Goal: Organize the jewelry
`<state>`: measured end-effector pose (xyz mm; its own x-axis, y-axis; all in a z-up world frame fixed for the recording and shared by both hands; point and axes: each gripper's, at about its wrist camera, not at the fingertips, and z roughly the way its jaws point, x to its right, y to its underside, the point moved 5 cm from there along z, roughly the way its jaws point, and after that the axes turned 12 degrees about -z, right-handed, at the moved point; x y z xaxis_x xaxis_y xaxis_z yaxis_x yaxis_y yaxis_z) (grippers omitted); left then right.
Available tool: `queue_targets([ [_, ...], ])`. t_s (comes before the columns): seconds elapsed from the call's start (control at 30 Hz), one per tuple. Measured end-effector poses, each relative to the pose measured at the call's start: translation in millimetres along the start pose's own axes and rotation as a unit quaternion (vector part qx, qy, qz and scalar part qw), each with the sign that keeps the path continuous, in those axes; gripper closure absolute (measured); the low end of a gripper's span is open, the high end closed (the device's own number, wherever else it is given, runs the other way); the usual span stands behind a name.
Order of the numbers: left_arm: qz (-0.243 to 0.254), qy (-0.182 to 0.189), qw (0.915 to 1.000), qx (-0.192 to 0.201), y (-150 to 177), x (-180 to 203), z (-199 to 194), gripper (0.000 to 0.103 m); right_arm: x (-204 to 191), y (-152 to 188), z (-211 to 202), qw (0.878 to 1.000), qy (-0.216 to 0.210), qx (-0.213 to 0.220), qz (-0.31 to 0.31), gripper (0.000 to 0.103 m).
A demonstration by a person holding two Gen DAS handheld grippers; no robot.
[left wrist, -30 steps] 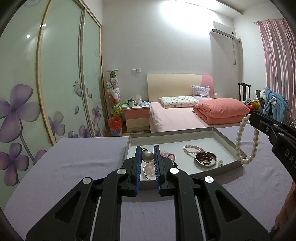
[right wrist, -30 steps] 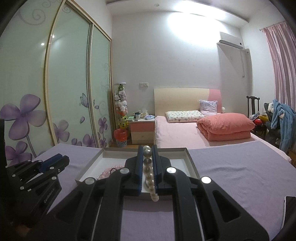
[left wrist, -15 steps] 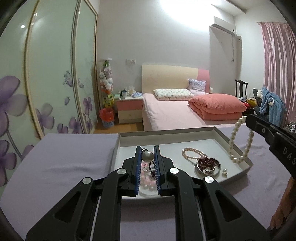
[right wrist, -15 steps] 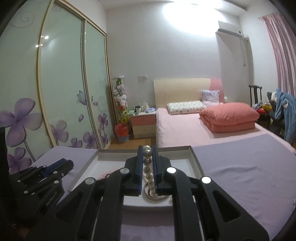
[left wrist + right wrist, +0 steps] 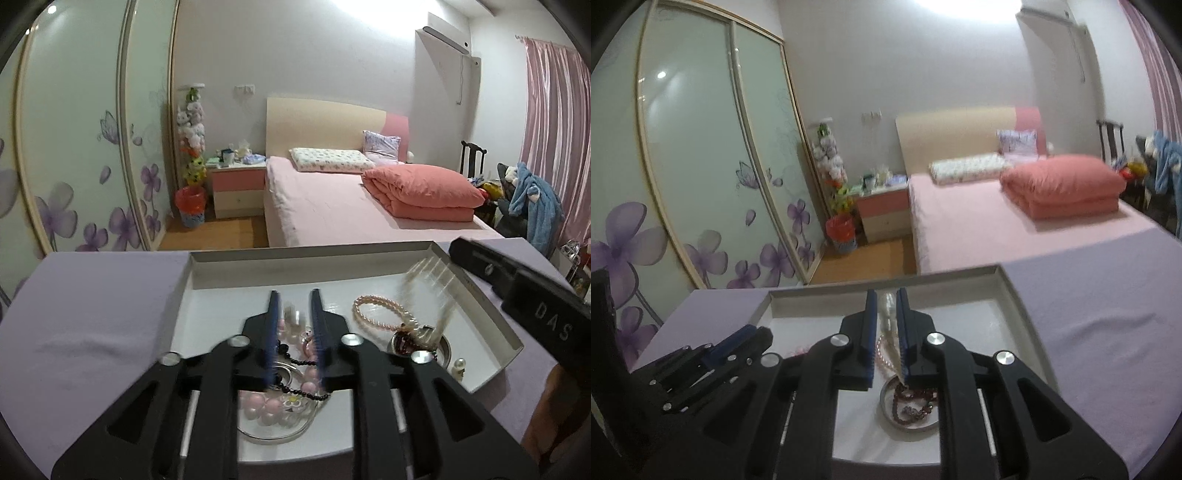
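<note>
Jaws parting on the left gripper (image 5: 294,295), just opened, and a blurred silver bead (image 5: 294,314) sits loose in the gap above the pink bead dish (image 5: 258,437). Right gripper (image 5: 886,295) has also just opened; the white pearl strand (image 5: 888,317) streaks between its pads over the small metal dish (image 5: 886,404) in the tray (image 5: 1015,295).

One marking readable: raised letters "DAS" on the black body of the right tongs (image 5: 517,288), seen from the left wrist view at the frame's right edge; the word may run on past the edge. No other legible text, labels or numbers.
</note>
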<state>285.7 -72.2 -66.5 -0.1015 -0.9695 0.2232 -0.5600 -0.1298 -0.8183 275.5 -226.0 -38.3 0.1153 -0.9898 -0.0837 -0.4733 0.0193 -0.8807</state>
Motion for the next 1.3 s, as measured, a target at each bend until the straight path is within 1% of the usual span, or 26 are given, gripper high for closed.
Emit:
queue_targets([
  [0.03,-0.008,0.001,1.0,0.005,-1,-4,-3,0.056,6,3,-3,1.0,0.006,0.003,0.006,0.056],
  [0.07,-0.016,-0.002,0.9998,0.013,-2,-10,-7,0.05,8,5,-5,1.0,0.014,0.005,0.007,0.056],
  [0.23,-0.049,-0.004,0.9987,0.012,-7,-30,-19,0.05,16,12,-16,1.0,0.018,-0.002,0.016,0.056],
  [0.4,-0.057,-0.01,0.9981,0.023,-9,-44,-44,0.048,11,16,-35,1.0,0.018,-0.001,0.011,0.053],
  [0.43,-0.057,-0.011,0.998,0.025,-9,-46,-50,0.048,10,17,-40,1.0,0.017,-0.002,0.009,0.051],
  [0.5,-0.055,-0.015,0.9978,0.033,-9,-50,-61,0.041,5,19,-54,1.0,0.015,0.0,0.003,0.047],
  [0.57,-0.052,-0.023,0.9975,0.041,-8,-55,-73,0.035,0,21,-66,1.0,0.012,0.001,-0.003,0.04],
  [0.6,-0.05,-0.027,0.9974,0.045,-7,-57,-80,0.03,-3,22,-71,1.0,0.012,0.001,-0.005,0.034],
  [0.63,-0.049,-0.03,0.9972,0.048,-5,-60,-88,0.027,-7,24,-80,1.0,0.012,0.002,-0.009,0.025],
  [0.67,-0.049,-0.032,0.997,0.051,-3,-62,-96,0.02,-9,26,-87,1.0,0.014,0.002,-0.013,0.02],
  [0.7,-0.049,-0.034,0.9967,0.055,0,-63,-104,0.011,-13,27,-93,1.0,0.018,0.003,-0.017,0.01],
  [0.73,-0.049,-0.035,0.9965,0.059,2,-65,-108,0.007,-16,30,-103,0.999,0.024,0.008,-0.024,0.006],
  [0.8,-0.046,-0.041,0.9957,0.07,8,-67,-123,0.003,-20,34,-116,0.999,0.036,0.014,-0.036,0.004],
  [0.83,-0.043,-0.044,0.9954,0.073,12,-68,-131,0.002,-23,38,-125,0.998,0.046,0.017,-0.046,0.004],
  [0.97,-0.036,-0.051,0.9943,0.087,24,-69,-153,0.002,-27,47,-145,0.996,0.062,0.017,-0.059,0.004],
  [1.07,-0.036,-0.057,0.9926,0.101,34,-71,-171,0.002,-31,55,-162,0.996,0.059,0.018,-0.065,0.004],
  [1.3,-0.036,-0.064,0.9889,0.129,52,-66,-204,0.002,-40,69,-204,0.992,0.083,0.047,-0.084,0.004],
])
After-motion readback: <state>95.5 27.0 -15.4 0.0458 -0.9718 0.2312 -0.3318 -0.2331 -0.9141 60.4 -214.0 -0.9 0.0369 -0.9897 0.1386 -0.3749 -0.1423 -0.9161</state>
